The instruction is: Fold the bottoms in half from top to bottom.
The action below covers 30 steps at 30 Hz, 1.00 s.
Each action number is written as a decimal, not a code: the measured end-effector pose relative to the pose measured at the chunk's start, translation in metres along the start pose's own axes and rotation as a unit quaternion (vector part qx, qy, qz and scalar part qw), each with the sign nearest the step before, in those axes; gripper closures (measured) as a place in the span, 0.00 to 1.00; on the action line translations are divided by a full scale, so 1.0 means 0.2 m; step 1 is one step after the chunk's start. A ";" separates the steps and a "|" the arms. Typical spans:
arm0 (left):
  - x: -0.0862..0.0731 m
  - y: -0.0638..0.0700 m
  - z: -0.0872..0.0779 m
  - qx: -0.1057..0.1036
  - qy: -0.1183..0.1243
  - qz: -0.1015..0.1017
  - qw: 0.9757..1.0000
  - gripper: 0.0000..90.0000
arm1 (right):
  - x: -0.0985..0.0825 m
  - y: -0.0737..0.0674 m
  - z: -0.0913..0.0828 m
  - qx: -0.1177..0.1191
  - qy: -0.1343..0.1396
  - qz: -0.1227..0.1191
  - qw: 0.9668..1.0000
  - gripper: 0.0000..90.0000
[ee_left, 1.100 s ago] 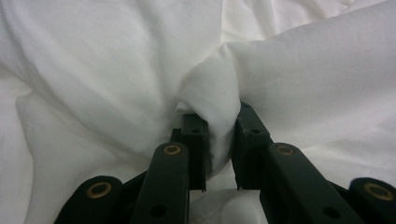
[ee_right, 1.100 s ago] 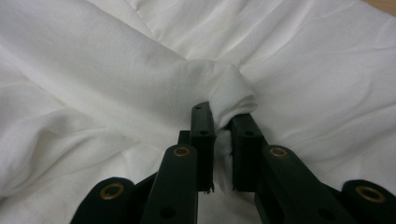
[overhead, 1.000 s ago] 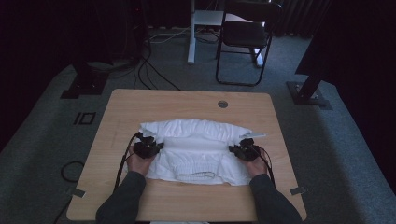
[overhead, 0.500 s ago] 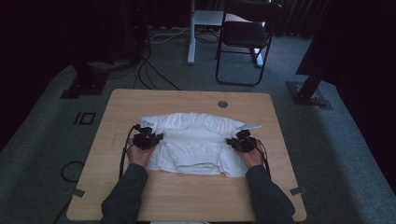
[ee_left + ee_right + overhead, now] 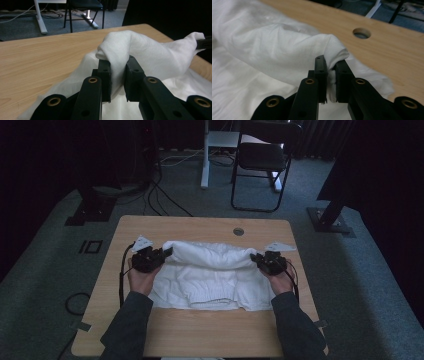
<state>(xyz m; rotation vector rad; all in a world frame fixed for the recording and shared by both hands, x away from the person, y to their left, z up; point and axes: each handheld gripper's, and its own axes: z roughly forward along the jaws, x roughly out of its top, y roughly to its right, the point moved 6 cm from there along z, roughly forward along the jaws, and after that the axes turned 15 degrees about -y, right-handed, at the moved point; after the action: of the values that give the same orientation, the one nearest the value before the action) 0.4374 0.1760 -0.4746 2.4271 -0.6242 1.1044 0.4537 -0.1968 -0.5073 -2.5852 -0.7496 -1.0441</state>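
A white garment [image 5: 210, 275] lies across the middle of the wooden table [image 5: 200, 225]. My left gripper [image 5: 162, 255] is shut on a bunched fold at its left side; in the left gripper view the cloth [image 5: 130, 47] is pinched between the two black jaws of that gripper [image 5: 117, 75]. At the right side my right gripper [image 5: 257, 259] is shut on another fold, and the right gripper view shows white fabric [image 5: 287, 47] squeezed between the jaws of the right gripper [image 5: 331, 75]. The held edge hangs raised between both grippers, above the rest of the garment.
A round cable hole [image 5: 238, 231] sits near the table's far edge. Beyond the table stand a black chair [image 5: 262, 160] and a white desk leg [image 5: 205, 155]. Cables [image 5: 160, 195] run over the grey carpet, and black stand bases [image 5: 330, 220] flank the table.
Both grippers have risen and moved toward the far edge, lifting the garment's held edge off the table. The cloth now forms a raised fold over its lower part.
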 end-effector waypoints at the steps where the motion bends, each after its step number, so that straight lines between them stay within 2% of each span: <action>1: 0.00 -0.02 -0.01 -0.004 0.005 -0.009 1.000 0.87 | 0.01 0.01 -0.02 0.001 0.014 0.011 1.000 0.92; 3: 0.01 -0.03 -0.04 -0.014 0.016 -0.016 1.000 0.87 | 0.03 0.03 -0.07 0.002 0.043 0.023 0.999 0.92; 7: 0.05 0.02 -0.11 -0.019 0.039 -0.004 0.999 0.87 | 0.08 0.00 -0.17 -0.022 0.082 0.006 0.996 0.92; 11: 0.04 0.05 -0.18 -0.038 0.051 -0.004 0.998 0.87 | 0.09 -0.01 -0.23 -0.018 0.099 0.004 0.995 0.92; 12: 0.03 0.05 -0.19 -0.038 0.048 -0.002 0.998 0.87 | 0.08 -0.03 -0.26 -0.003 0.100 0.004 0.995 0.92; 14: -0.02 0.06 -0.21 -0.046 0.043 -0.003 0.998 0.87 | 0.04 -0.05 -0.27 0.006 0.098 -0.001 0.995 0.92; 15: -0.06 0.07 -0.22 -0.054 0.039 -0.007 0.998 0.87 | 0.02 -0.05 -0.28 0.011 0.096 -0.002 0.995 0.92; 18: -0.15 0.08 -0.23 -0.067 0.031 -0.012 0.997 0.87 | -0.07 -0.08 -0.29 0.037 0.089 0.002 0.995 0.92; 20: -0.22 0.10 -0.23 -0.071 0.021 -0.014 0.997 0.86 | -0.13 -0.11 -0.28 0.044 0.083 0.001 0.996 0.91; 21: -0.28 0.11 -0.23 -0.079 0.015 -0.021 0.997 0.86 | -0.15 -0.12 -0.28 0.048 0.081 0.000 0.996 0.91; 22: -0.28 0.11 -0.23 -0.079 0.015 -0.021 0.997 0.86 | -0.15 -0.12 -0.28 0.048 0.081 0.000 0.996 0.91; 23: -0.34 0.12 -0.22 -0.082 -0.001 -0.020 0.996 0.86 | -0.19 -0.13 -0.27 0.051 0.073 -0.002 0.996 0.91; 25: -0.40 0.12 -0.21 -0.079 -0.019 -0.020 0.997 0.85 | -0.27 -0.15 -0.25 0.055 0.058 -0.001 0.997 0.90; 30: -0.46 0.14 -0.18 -0.078 -0.034 -0.020 0.996 0.84 | -0.39 -0.17 -0.20 0.065 0.033 0.006 0.997 0.90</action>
<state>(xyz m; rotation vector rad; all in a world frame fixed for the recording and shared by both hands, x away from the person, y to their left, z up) 0.3473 0.1934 -0.5191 2.3402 -0.6557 0.9239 0.3642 -0.2128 -0.5319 -2.4309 -0.7587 -1.0374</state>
